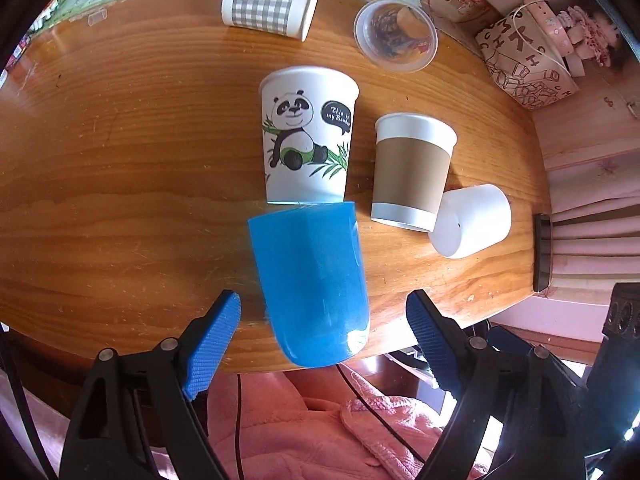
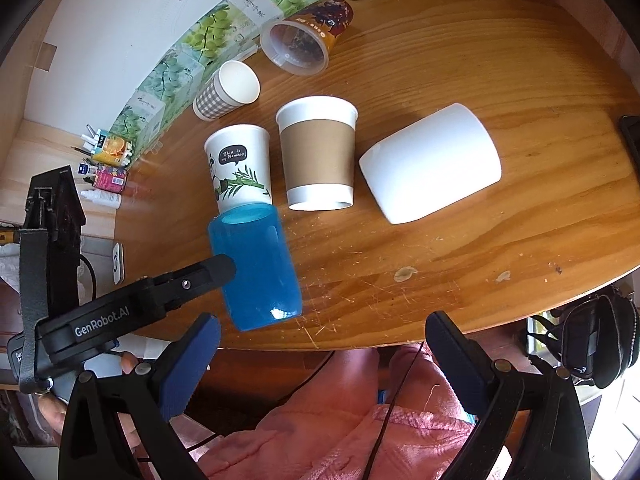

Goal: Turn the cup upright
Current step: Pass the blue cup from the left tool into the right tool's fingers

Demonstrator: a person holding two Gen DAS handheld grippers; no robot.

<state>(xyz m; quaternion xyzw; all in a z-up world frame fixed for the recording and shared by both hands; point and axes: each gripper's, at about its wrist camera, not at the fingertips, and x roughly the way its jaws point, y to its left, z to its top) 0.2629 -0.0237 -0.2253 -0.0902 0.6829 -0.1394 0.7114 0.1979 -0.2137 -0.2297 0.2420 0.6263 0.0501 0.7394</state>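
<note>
Approach is the step in hand: the left gripper (image 1: 322,324) hangs wide apart around the blue cup (image 1: 308,284) lying on its side between its fingers, so next it must close, lift and tip it upright.

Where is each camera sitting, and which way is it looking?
Left wrist: sits on the left gripper, looking forward over its open blue fingers at the blue cup lying between them.
Right wrist: sits on the right gripper, facing the wooden table; its own open fingers and the left gripper's arm show.
Both see the blue cup, panda cup, brown-sleeve cup and white cup.
</note>
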